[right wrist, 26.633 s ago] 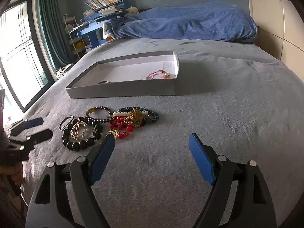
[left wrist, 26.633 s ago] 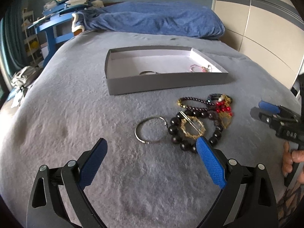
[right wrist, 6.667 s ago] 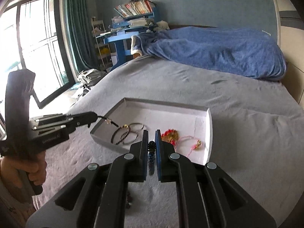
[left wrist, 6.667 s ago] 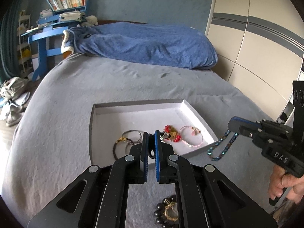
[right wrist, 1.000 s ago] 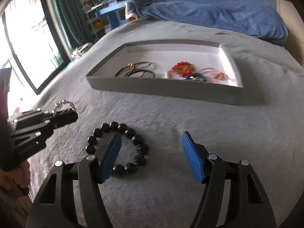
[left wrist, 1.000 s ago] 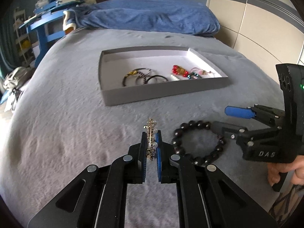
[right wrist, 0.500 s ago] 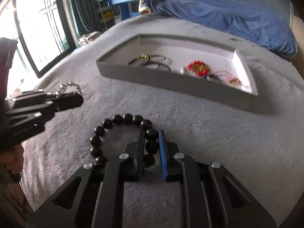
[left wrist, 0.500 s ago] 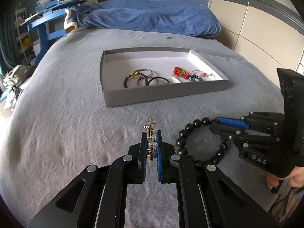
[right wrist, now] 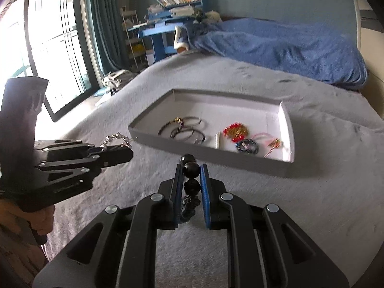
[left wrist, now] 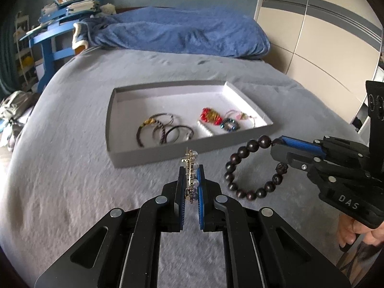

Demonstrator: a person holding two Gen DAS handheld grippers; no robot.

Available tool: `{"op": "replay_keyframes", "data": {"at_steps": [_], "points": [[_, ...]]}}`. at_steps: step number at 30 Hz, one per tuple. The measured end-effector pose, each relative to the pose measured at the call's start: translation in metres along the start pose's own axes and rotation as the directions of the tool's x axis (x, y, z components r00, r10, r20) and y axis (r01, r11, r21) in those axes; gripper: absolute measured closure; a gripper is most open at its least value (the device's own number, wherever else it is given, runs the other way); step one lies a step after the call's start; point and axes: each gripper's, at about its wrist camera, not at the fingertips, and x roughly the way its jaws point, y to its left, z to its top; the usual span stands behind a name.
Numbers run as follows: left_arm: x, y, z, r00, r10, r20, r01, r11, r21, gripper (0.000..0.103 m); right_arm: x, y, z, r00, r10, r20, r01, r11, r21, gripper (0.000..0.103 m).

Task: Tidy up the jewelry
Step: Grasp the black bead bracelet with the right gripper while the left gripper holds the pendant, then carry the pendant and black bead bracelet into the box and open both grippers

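My left gripper (left wrist: 190, 168) is shut on a gold piece set with pearls (left wrist: 191, 160), which stands upright between the blue pads above the grey bed cover. My right gripper (right wrist: 190, 168) is shut on a dark bead bracelet (right wrist: 191, 168). In the left wrist view that bracelet (left wrist: 250, 195) hangs as a loop from the right gripper (left wrist: 278, 148), off the cover. The grey tray (left wrist: 168, 153) lies beyond both grippers. It holds dark bangles (left wrist: 163, 132), a red and gold piece (left wrist: 211, 117), a blue bead bracelet (left wrist: 230, 124) and a pink string bracelet (left wrist: 240, 115).
A blue blanket (left wrist: 180, 36) is heaped at the far end of the bed. A blue desk with books (right wrist: 168, 31) and a window (right wrist: 48, 48) stand to the left, a panelled wardrobe (left wrist: 324, 48) to the right. A hand (left wrist: 355, 232) grips the right tool.
My right gripper went from open over the bead bracelet to shut on it and lifted it off the cover. The left gripper rose a little with the gold piece.
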Motion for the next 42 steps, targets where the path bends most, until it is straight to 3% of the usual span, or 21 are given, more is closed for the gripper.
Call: {"op": "replay_keyframes", "data": {"at_steps": [16, 26, 42], "points": [[0.013, -0.01, 0.032, 1.0, -0.007, 0.025, 0.006, 1.0, 0.021, 0.094, -0.026, -0.025, 0.042, 0.993, -0.019, 0.119, 0.017, 1.0, 0.019, 0.089], [0.025, -0.012, 0.049, 1.0, -0.002, 0.024, 0.002, 1.0, 0.031, 0.094, -0.021, -0.039, 0.058, 0.991, -0.036, 0.131, 0.033, 0.999, 0.027, 0.089], [0.068, 0.008, 0.073, 1.0, 0.011, -0.028, -0.011, 1.0, 0.006, 0.094, 0.018, -0.057, 0.078, 0.994, 0.0, 0.108, -0.01, 0.995, 0.095, 0.089]]}}
